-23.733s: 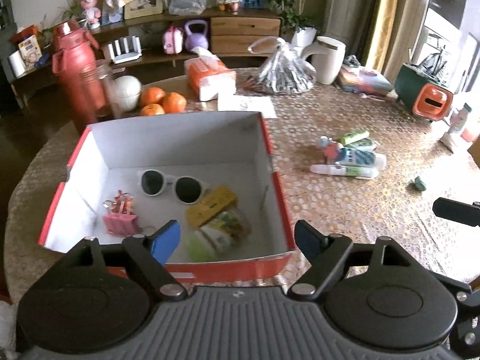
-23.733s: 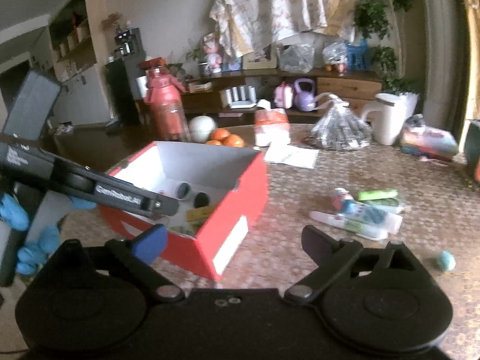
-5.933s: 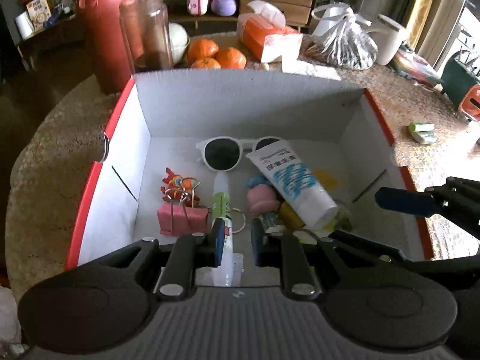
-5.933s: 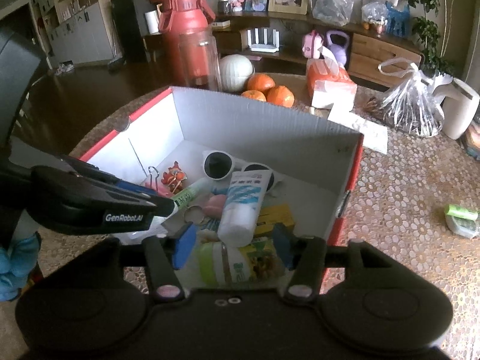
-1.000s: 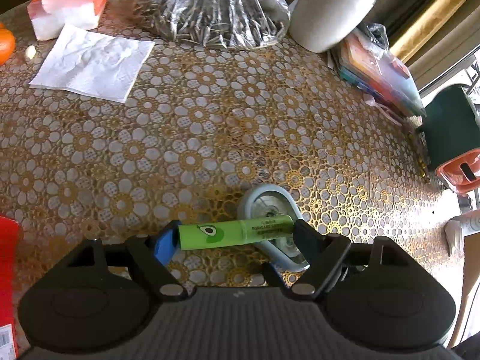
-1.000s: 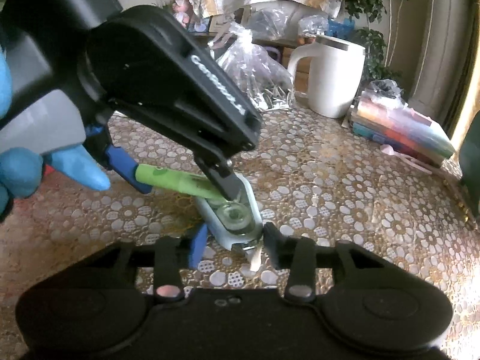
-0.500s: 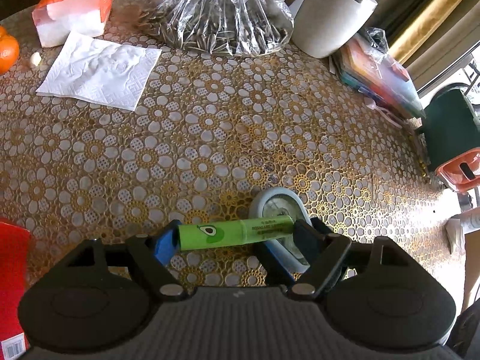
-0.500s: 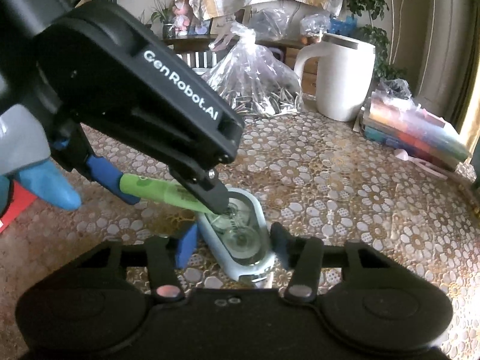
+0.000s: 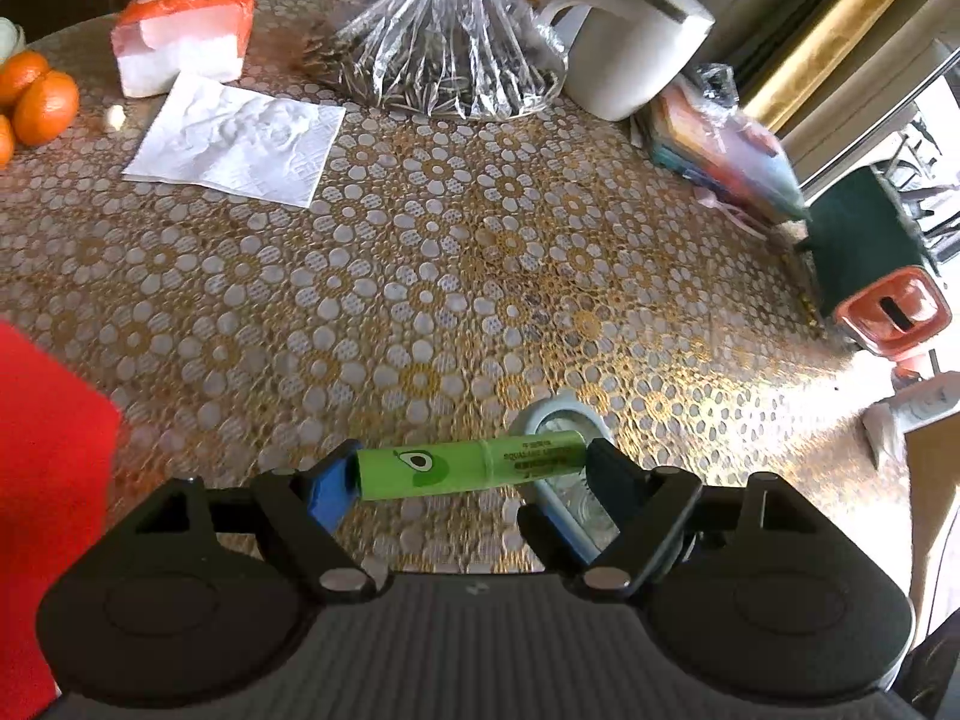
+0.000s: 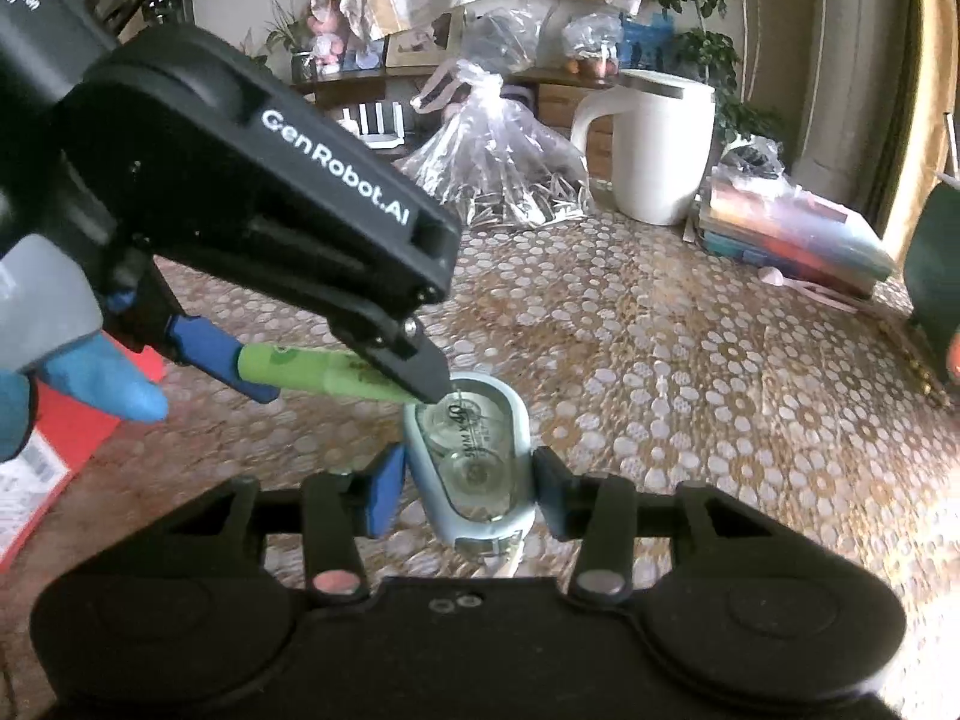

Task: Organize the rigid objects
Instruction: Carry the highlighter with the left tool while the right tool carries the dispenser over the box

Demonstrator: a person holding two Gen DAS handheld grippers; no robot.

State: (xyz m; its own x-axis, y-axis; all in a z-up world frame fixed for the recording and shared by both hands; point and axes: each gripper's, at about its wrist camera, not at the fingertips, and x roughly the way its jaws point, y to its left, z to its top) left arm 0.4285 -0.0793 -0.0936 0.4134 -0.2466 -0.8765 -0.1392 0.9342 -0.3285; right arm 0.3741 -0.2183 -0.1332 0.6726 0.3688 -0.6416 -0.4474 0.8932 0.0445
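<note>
Item one: my left gripper (image 9: 468,474), jaws set wide, pressed on the two ends of a green tube (image 9: 471,471) that lies crosswise between the pads, held clear above the table (image 9: 420,252). The tube bears an avocado mark and small print I cannot read.

Item two: my right gripper (image 10: 465,489), jaws narrower, which have just been closing; the pads sit against both sides of a pale blue correction-tape dispenser (image 10: 474,462) with a clear window (two spools show inside). It lies just beneath the far end of the tube, under my left gripper's black finger.

Item three: a red box (image 9: 48,450), only a corner in view at the left edge of the left wrist view, well apart from both held things.

Other stock on the patterned tablecloth: a clear bag of seeds (image 9: 450,54), a white jug (image 9: 636,54), a stack of books (image 9: 720,150), a paper napkin (image 9: 240,138), an orange tissue pack (image 9: 186,18), oranges (image 9: 36,102). A blue glove (image 10: 96,378) shows on my left hand.
</note>
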